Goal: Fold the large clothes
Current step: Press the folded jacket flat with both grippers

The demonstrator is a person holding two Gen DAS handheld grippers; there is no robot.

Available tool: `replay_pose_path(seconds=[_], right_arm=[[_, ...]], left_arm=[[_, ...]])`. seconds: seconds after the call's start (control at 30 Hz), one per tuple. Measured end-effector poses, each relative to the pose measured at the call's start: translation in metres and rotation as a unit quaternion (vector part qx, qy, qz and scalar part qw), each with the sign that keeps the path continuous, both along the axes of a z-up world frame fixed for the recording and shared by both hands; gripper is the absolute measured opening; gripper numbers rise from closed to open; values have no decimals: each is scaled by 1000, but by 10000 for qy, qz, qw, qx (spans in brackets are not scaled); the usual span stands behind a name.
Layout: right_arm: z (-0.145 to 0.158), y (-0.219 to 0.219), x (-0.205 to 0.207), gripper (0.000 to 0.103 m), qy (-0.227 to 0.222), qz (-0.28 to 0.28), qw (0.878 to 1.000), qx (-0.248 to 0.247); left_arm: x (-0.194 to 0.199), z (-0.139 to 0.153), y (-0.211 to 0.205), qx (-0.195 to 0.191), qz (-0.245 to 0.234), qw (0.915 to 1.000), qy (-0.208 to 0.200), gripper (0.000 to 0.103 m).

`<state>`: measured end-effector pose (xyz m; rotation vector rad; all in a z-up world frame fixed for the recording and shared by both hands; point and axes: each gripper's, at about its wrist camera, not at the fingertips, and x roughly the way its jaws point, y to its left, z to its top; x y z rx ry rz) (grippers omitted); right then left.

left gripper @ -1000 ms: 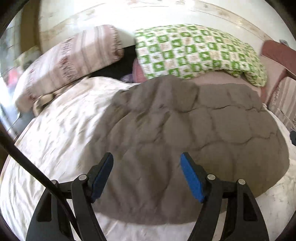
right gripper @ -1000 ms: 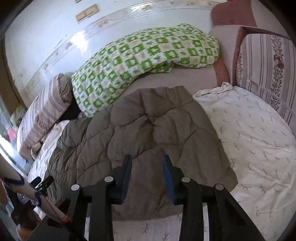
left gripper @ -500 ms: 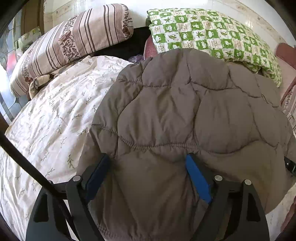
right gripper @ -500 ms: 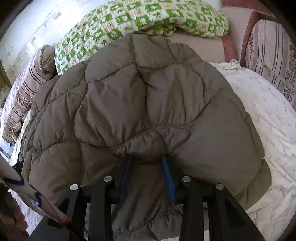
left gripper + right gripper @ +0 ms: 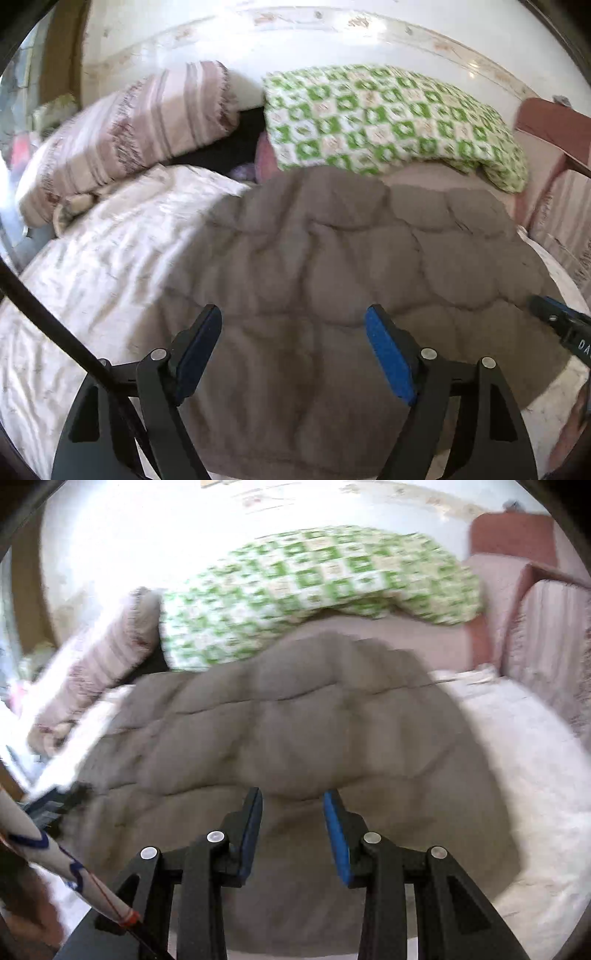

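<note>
A grey-brown quilted padded garment point(image 5: 332, 295) lies spread flat on a bed covered by a white sheet with a fine twig print point(image 5: 96, 280). The garment occupies the middle of the bed, with its near hem toward the cameras and its far edge close to the bedding at the head of the bed.

The left gripper point(image 5: 291, 339) hangs above the near left part of the garment. Its jaws stand widely spread and have just closed in slightly; the blue pads press on nothing, and only flat cloth shows in the gap below them. The right gripper point(image 5: 293, 823) hangs above the near middle of the garment in the right wrist view. Its jaws are narrowly parted, with a clear gap between the blue pads; whether its tips touch the cloth cannot be determined.

At the far side, a green-and-white checked quilt point(image 5: 388, 118) lies bunched against the wall. A pink-and-white striped pillow point(image 5: 129, 140) lies at the far left. A reddish-brown upholstered headboard panel point(image 5: 513, 535) stands at the far right.

Both views are blurred.
</note>
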<state>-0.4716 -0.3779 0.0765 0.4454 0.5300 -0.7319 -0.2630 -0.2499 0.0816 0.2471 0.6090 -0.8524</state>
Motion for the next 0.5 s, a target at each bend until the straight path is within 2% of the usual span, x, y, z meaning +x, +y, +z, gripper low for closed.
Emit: replay_pose_path(seconds=[0.13,0.2,0.3,0.5], right_arm=[[-15,15,27,39,470,267,9983,-217],[-27,10,33,41,586,295,9978,-57],[-36,3,36,42,629,386,9972,123],[-33,4,34,43,675,382,9970,76]], left_arm=[[-5,-19,-15,285,-98,9995,108,80],[-4,-25,-17,339,-82,9993,154,80],[-3,-28,-19,421,-61,9989,196,80],[-9,-33,-22,557,-36,9984,-92,80]])
